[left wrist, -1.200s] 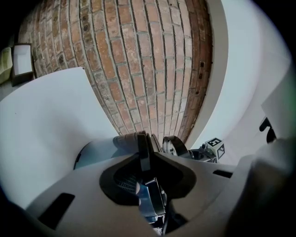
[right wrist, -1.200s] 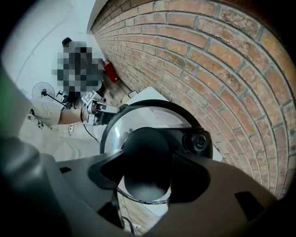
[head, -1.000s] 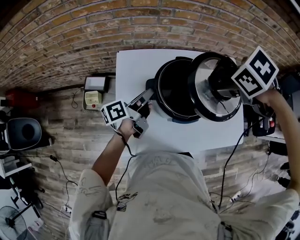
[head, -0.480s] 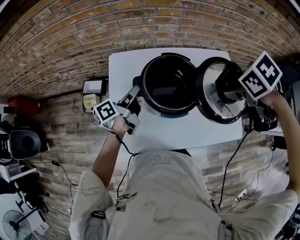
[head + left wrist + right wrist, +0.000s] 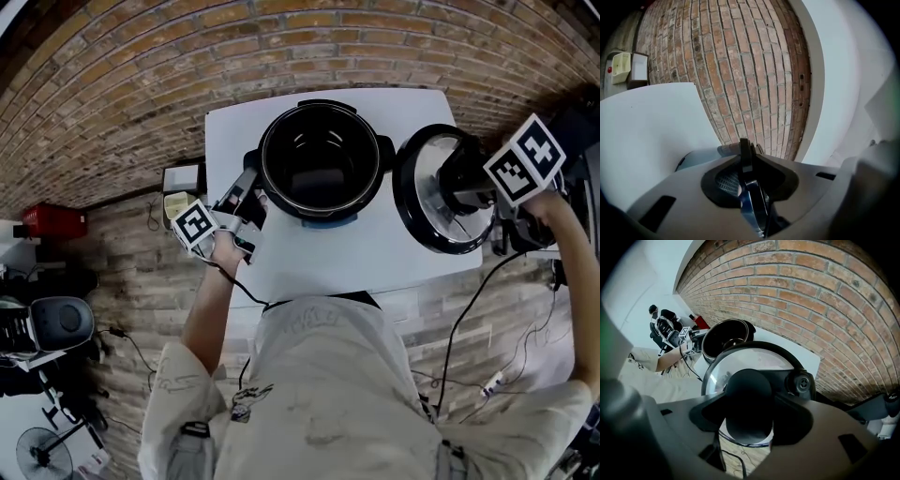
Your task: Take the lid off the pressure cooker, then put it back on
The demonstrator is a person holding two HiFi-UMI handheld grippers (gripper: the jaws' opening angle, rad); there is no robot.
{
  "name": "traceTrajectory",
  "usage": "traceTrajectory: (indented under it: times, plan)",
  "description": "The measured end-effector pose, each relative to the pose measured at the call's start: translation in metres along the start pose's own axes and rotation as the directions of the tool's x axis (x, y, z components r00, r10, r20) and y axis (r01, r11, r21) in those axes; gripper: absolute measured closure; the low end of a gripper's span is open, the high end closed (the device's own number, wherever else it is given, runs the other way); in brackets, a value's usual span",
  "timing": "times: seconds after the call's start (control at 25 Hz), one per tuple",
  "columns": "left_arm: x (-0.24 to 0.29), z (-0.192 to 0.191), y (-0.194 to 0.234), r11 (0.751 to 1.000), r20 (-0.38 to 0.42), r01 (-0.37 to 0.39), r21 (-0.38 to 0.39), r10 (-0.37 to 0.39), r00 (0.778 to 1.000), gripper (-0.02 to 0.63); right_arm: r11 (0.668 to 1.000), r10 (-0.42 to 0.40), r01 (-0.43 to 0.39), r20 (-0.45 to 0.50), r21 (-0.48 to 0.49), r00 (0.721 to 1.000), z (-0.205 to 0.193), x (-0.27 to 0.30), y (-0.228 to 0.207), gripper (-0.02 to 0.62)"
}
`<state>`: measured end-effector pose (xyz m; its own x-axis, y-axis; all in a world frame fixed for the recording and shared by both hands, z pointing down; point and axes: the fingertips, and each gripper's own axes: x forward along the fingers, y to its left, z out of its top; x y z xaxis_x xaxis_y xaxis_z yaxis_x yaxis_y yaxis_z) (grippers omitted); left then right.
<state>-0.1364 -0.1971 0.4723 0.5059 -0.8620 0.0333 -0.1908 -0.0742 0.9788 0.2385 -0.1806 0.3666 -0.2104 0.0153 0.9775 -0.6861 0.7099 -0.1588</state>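
Observation:
The black pressure cooker pot (image 5: 319,161) stands uncovered on the white table (image 5: 309,258). Its lid (image 5: 429,204) hangs to the right of the pot, over the table's right edge. My right gripper (image 5: 461,187) is shut on the lid's black knob (image 5: 747,397), which fills the gap between the jaws. The glass lid (image 5: 750,359) spreads beyond the knob. My left gripper (image 5: 246,192) is at the pot's left side handle (image 5: 253,176). Its jaws have just been closing. A thin dark handle edge (image 5: 749,180) sits between them, and they grip it.
A cream box (image 5: 180,203) and a red object (image 5: 52,220) lie on the wooden floor left of the table. Cables trail across the floor at the right (image 5: 469,319). A brick wall (image 5: 281,47) runs behind the table. Dark equipment (image 5: 525,234) stands at the table's right.
The lid has moved right, off the pot, whose opening now shows in full. The left gripper has stayed at the pot's side handle.

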Motion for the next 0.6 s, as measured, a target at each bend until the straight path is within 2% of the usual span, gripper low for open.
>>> traceTrajectory:
  times: [0.28, 0.6]
  plan:
    - [-0.002, 0.001, 0.002, 1.0, 0.041, -0.01, -0.006, 0.01, 0.999, 0.511, 0.999, 0.017, -0.016, -0.021, 0.037, 1.0, -0.035, 0.024, -0.013, 0.304]
    - [-0.003, 0.002, 0.002, 1.0, 0.064, -0.021, 0.0, 0.021, 0.998, 0.509, 0.998, 0.034, -0.031, -0.052, 0.058, 0.998, -0.058, 0.084, -0.024, 0.304]
